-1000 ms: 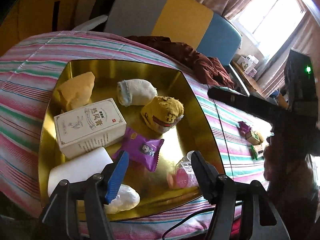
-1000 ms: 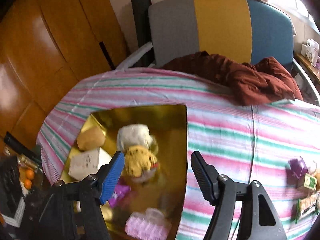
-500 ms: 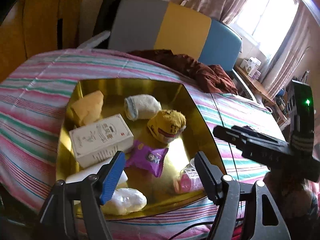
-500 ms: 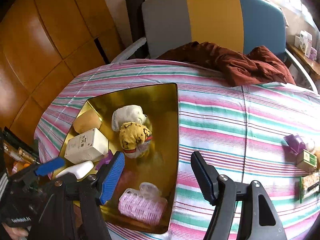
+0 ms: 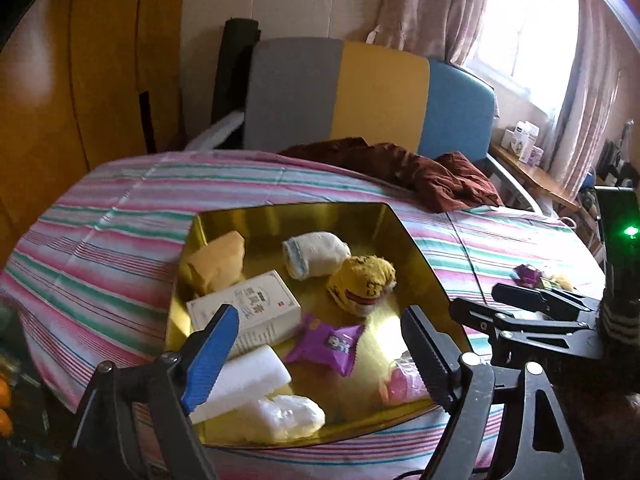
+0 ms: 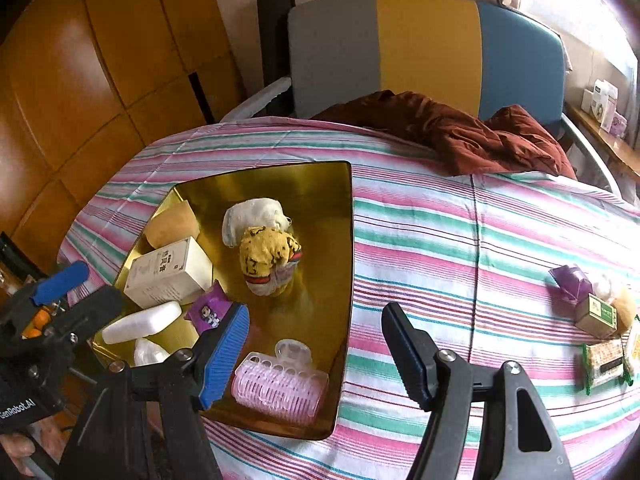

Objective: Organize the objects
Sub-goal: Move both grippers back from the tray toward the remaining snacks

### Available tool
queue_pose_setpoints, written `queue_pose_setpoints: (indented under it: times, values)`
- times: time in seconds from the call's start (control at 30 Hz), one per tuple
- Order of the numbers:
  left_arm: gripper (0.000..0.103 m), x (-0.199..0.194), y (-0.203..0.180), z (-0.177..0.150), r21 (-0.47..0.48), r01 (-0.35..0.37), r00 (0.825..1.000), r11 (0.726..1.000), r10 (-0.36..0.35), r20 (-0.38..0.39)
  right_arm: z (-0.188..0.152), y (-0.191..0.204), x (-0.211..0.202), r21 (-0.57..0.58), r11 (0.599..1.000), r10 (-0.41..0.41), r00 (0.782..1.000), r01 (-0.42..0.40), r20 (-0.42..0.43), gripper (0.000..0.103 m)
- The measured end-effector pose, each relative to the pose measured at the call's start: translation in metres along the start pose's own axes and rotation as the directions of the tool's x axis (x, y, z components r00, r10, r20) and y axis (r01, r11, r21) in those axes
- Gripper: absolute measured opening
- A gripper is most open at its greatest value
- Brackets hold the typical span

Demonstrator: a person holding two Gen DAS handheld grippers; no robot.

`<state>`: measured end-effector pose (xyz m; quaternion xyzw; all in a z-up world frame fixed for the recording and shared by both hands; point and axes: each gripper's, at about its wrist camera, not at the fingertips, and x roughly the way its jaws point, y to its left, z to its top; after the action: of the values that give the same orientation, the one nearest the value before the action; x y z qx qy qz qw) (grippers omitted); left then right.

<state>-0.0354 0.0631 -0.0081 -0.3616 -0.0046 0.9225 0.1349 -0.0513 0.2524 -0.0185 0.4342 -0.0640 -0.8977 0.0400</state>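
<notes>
The left gripper (image 5: 320, 344) was held with its jaws spread wide, and nothing was gripped between them. One finger was faced with a blue ribbed pad (image 5: 210, 356), while the other finger (image 5: 426, 356) was black. The right gripper (image 6: 316, 352) was likewise held wide apart and unloaded, a blue pad (image 6: 224, 354) being carried on one finger and the opposite finger (image 6: 408, 354) left black. Each gripper was seen from the side in the other's view, and part of a hand (image 6: 16, 450) was glimpsed beneath the left gripper.

left tongs (image 5: 320, 344): black frame, silver screws, one ribbed blue pad
right tongs (image 6: 316, 344): same build, white "GenRobot.AI" marking
</notes>
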Motion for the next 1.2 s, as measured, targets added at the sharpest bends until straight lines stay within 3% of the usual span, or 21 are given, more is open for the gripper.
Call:
queue_pose_setpoints:
  times: [0.6, 1.2]
  values:
    - [0.091, -0.017, -0.024, 0.000, 0.120, -0.096, 0.991, 0.988, 0.083, 0.108, -0.007, -0.005, -0.008, 0.013, 1.000, -0.023, 1.000, 0.023, 0.013, 0.070]
    - [0.091, -0.020, -0.043, -0.003, 0.196, -0.099, 0.989, 0.976, 0.075, 0.126, -0.010, -0.033, -0.016, 0.064, 0.996, -0.062, 0.998, 0.060, 0.024, 0.070]
